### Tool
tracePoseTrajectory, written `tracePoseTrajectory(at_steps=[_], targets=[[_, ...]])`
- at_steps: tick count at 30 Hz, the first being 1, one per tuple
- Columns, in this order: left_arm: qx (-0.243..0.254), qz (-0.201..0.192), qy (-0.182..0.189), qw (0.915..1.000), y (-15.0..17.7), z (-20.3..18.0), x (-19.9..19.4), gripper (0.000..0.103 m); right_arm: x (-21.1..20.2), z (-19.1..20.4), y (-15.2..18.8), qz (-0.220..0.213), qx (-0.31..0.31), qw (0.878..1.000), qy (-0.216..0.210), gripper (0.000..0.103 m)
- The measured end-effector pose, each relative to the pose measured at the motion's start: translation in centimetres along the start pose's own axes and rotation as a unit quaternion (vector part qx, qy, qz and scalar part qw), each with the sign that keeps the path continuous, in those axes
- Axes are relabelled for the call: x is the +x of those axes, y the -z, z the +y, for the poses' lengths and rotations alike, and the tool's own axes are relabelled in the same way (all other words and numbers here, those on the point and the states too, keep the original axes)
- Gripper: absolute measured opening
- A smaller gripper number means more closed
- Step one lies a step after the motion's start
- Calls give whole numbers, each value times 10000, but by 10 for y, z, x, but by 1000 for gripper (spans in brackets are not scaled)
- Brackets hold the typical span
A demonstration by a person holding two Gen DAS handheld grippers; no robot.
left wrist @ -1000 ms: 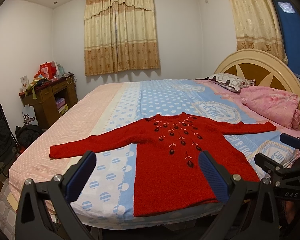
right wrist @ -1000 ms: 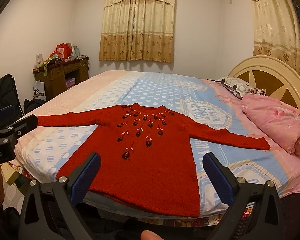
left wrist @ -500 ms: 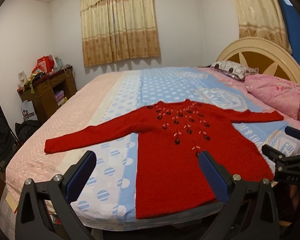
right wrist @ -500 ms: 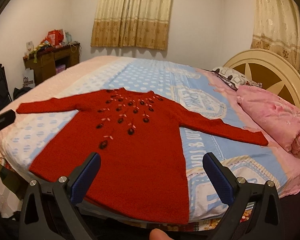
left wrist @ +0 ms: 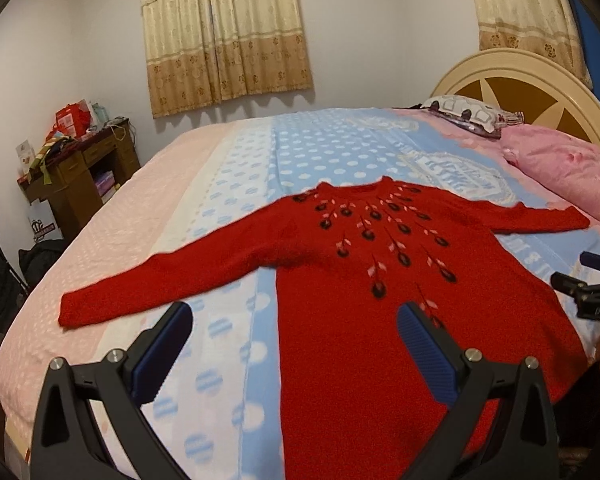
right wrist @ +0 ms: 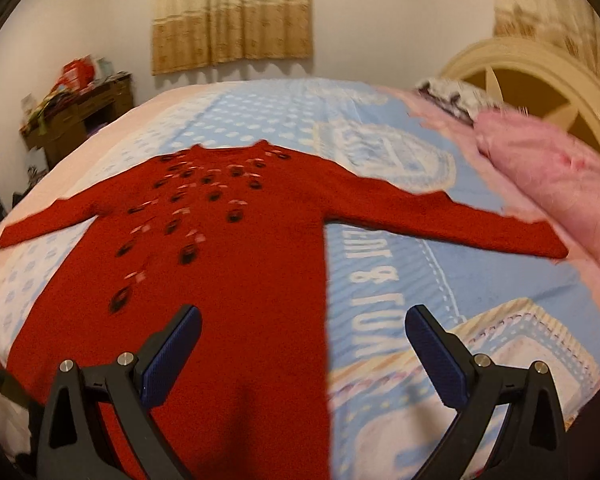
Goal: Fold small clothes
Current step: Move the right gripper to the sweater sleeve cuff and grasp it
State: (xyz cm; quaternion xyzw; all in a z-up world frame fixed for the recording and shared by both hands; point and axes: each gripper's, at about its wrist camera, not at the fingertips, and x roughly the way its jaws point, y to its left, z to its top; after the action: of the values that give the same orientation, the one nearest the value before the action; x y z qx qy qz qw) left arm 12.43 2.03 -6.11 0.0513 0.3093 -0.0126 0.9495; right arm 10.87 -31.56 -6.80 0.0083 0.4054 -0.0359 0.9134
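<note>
We are hovering both wide-open, empty grippers, left gripper [left wrist: 294,328] and right gripper [right wrist: 303,330], over the red sweater [left wrist: 364,300] lying flat on the bed [left wrist: 236,168], risking pinching the sheet too.

You are looking at a red sweater [left wrist: 352,320] of fuzzy, matt knit that is lying on a smooth printed cotton-like bedsheet [left wrist: 236,184], while the pink quilt [left wrist: 568,172] beside it is showing a soft, slightly crumpled cloth surface. Your left gripper [left wrist: 294,344] and right gripper [right wrist: 303,346] are showing matt black plastic arms with shiny metal screw heads, and their blue finger pads [left wrist: 428,354] are looking ribbed and rubbery (the ribbing reads clearest in the left wrist view). The headboard [left wrist: 516,80] is gleaming with a glossy cream painted finish, the desk [left wrist: 76,176] is showing dark varnished wood, and the curtains [left wrist: 224,32] are hanging as patterned beige fabric with a faint sheen.
</note>
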Motion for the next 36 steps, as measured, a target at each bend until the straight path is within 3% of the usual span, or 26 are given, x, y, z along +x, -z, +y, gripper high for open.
tracePoseTrajectory(at_steps=[3, 5, 7, 12, 19, 28, 34, 36], targets=[[-121, 81, -31, 9999, -9, 5, 25, 103, 20, -34, -12, 116, 367, 9991, 196, 101], [-200, 194, -6, 9996, -14, 8, 42, 103, 30, -64, -19, 163, 739, 9967, 277, 92], [-228, 266, -2, 9994, -18, 9, 57, 103, 41, -97, -25, 266, 1144, 9924, 363, 69], [-217, 457, -47, 9987, -28, 9, 98, 103, 63, -184, -30, 477, 2171, 9736, 513, 57], [-223, 658, -169, 9974, -37, 17, 146, 103, 71, -266, -34, 432, 3194, 9444, 653, 53], [-600, 923, -119, 9938, -27, 30, 179, 103, 87, -333, -41, 471, 3778, 9178, 1126, 50], [-673, 859, -122, 9940, -28, 34, 180, 103, 90, -361, -39, 289, 3953, 9010, 1763, 50], [-691, 821, -136, 9941, -29, 35, 179, 103, 96, -366, -41, 323, 3896, 9030, 1782, 50]])
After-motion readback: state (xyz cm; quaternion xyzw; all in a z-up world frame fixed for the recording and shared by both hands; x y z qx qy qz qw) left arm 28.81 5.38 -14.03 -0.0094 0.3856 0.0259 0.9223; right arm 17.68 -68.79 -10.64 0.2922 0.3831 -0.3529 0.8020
